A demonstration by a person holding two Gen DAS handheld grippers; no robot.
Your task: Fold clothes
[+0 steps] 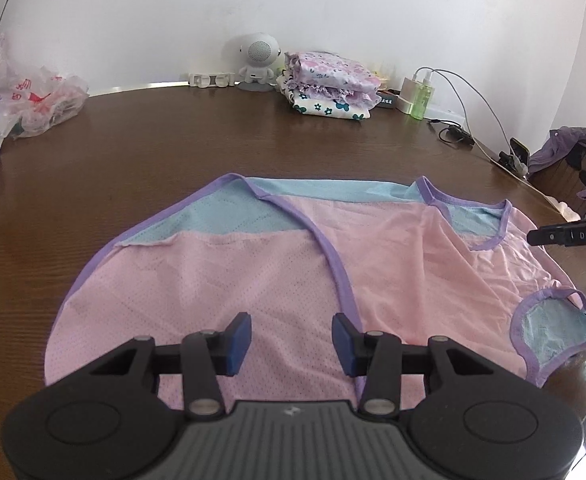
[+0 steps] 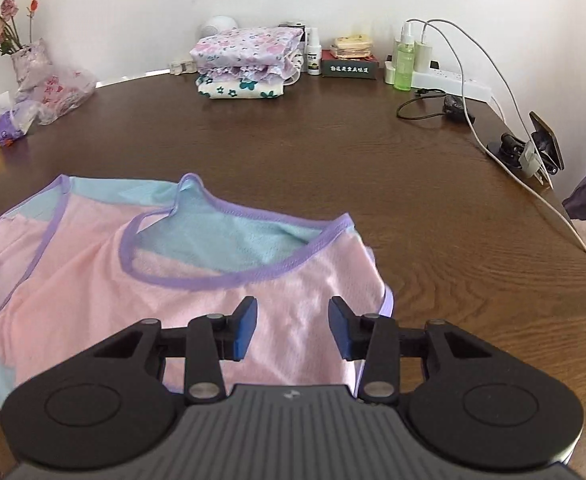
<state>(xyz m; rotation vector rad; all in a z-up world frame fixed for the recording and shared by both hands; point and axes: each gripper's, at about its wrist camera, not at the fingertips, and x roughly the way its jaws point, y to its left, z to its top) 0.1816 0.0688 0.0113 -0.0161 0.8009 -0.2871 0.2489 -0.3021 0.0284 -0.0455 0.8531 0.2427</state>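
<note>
Both tongs, left and right, are held released above the top, which is spread on the surface beneath them. A fold is judged pending; an edge must be gripped next.

Vest on table in front, folded stack behind, bag far left.

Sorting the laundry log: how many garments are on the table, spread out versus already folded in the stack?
Spread out: 1, the pink mesh top
Folded in the stack: 2, the lilac floral piece over the white floral piece
Total: 3
</note>
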